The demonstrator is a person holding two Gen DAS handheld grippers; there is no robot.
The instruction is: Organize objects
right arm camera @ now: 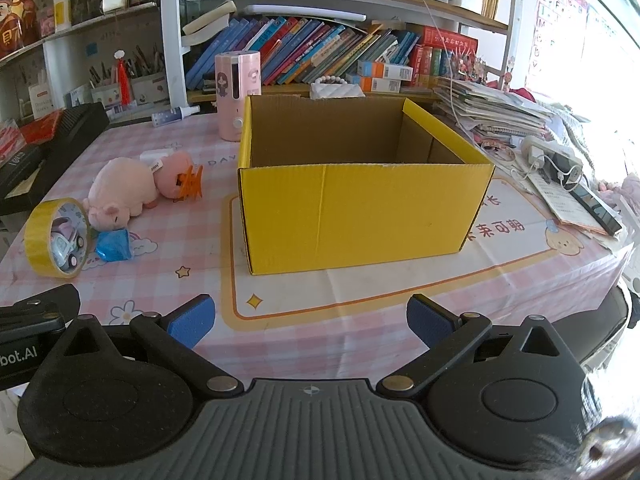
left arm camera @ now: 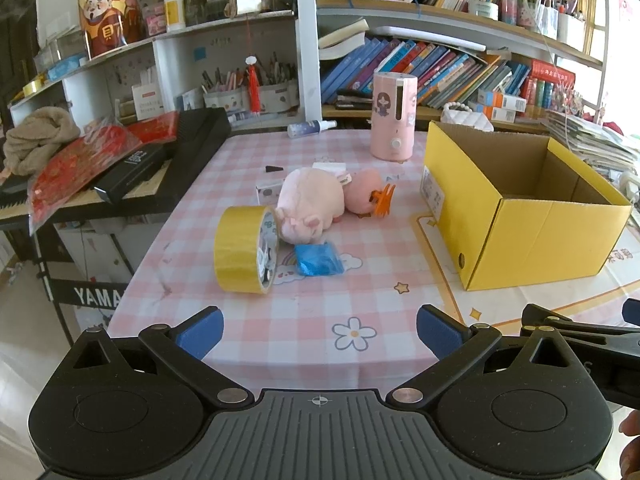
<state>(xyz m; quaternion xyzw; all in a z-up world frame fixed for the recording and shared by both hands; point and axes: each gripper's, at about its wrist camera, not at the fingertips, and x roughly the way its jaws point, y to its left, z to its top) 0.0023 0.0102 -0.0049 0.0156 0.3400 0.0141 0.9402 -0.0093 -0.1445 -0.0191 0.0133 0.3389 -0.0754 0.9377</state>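
Nearest us, at the table's (left arm camera: 280,320) front edge, our left gripper (left arm camera: 320,330) and right gripper (right arm camera: 311,320) both hang tilted down over the checked cloth, jaws spread as wide as they go and holding nothing. The main hazard we see is the yellow tape roll (left arm camera: 245,249), standing on edge toward the front-left corner with a small toy car (right arm camera: 66,246) tucked inside it: a clumsy pinch could send it rolling off the left edge, or spill the car. Just beyond, the blue foil packet (left arm camera: 319,259) looks slippery and flat, easy to miss. Further in, the pink plush pig (left arm camera: 310,204) touches a second pink plush with an orange hair clip (left arm camera: 382,199) against it (grabbing one may drag the others). The open yellow box (right arm camera: 360,208) sits toward the right, seemingly empty.
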